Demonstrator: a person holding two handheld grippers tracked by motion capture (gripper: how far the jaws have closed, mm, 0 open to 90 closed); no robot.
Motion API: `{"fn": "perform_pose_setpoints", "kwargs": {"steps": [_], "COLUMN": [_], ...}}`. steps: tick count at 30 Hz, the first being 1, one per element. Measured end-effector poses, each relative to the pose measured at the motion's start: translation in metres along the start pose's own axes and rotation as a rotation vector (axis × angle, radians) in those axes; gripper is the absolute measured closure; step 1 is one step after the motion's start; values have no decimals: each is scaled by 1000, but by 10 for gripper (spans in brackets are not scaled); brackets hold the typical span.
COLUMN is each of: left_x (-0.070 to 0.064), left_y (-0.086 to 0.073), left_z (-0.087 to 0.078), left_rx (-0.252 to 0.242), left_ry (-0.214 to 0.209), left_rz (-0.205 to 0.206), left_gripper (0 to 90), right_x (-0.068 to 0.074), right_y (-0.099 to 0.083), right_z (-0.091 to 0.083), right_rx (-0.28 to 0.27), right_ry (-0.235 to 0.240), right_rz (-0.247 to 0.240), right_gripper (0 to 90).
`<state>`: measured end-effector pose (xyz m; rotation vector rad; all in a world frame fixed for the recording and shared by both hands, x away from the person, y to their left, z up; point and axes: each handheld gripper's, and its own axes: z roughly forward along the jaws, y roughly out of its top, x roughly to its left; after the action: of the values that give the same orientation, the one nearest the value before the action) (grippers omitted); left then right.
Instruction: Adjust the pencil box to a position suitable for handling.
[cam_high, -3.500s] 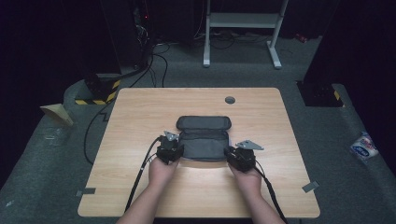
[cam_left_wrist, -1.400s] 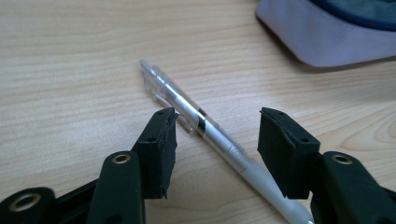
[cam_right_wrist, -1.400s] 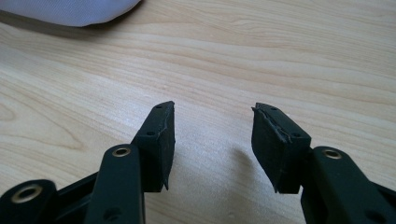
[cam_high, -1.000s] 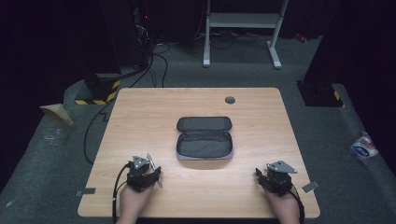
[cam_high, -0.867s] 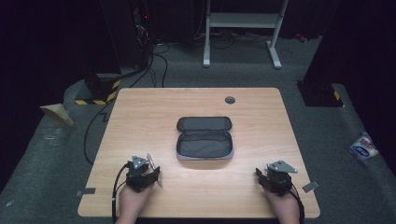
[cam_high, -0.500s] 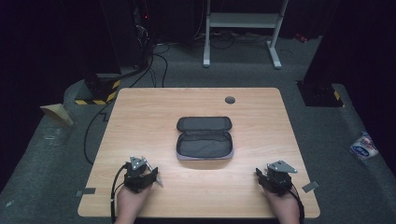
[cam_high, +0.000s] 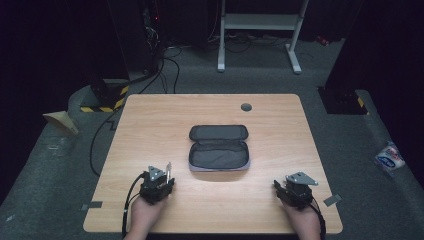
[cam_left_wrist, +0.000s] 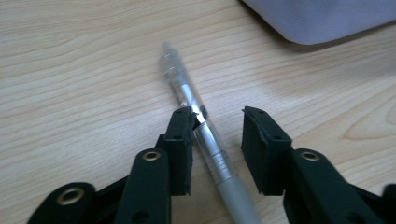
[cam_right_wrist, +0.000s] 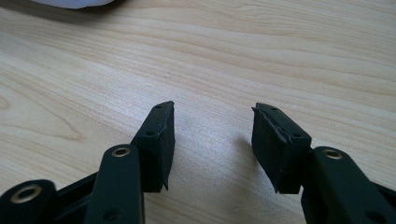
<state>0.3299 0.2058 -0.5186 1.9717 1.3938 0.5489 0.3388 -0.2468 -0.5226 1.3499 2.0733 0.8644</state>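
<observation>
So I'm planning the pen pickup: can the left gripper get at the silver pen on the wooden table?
Probably yes: the left gripper has its jaws open astride the silver pen, which lies flat on the wooden table; nothing blocks it.

lab | dark room | equipment rack (cam_high: 135, 40) | floor cables (cam_high: 170, 60) | hazard tape (cam_high: 102, 108)

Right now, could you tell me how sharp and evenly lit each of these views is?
High view: pale wooden table brightly lit, surroundings nearly black. Left gripper view: silver metal pen blurs toward its clear tip, and the black left gripper looks sharp. Right gripper view: soft sheen on the wood.
</observation>
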Motion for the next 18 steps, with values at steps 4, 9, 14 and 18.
{"fn": "perform_pose_setpoints", "kwargs": {"steps": [4,9,14,18], "left_x": [-1,7,15,15], "left_y": [1,-1,-5,-6], "left_z": [-1,-7,-7,-7], "left_rx": [-1,-19,6,1], "left_ry": [-1,-16,-37,-50], "left_rz": [36,54,19,7], "left_gripper": [657,625,611,621], "right_x": [0,0,0,-1], "right_y": [0,0,0,0], "right_z": [0,0,0,0], "right_rx": [0,0,2,5], "right_ry": [-1,-1,2,7], "right_rz": [0,0,2,11], "right_gripper": [491,490,488,486]}}
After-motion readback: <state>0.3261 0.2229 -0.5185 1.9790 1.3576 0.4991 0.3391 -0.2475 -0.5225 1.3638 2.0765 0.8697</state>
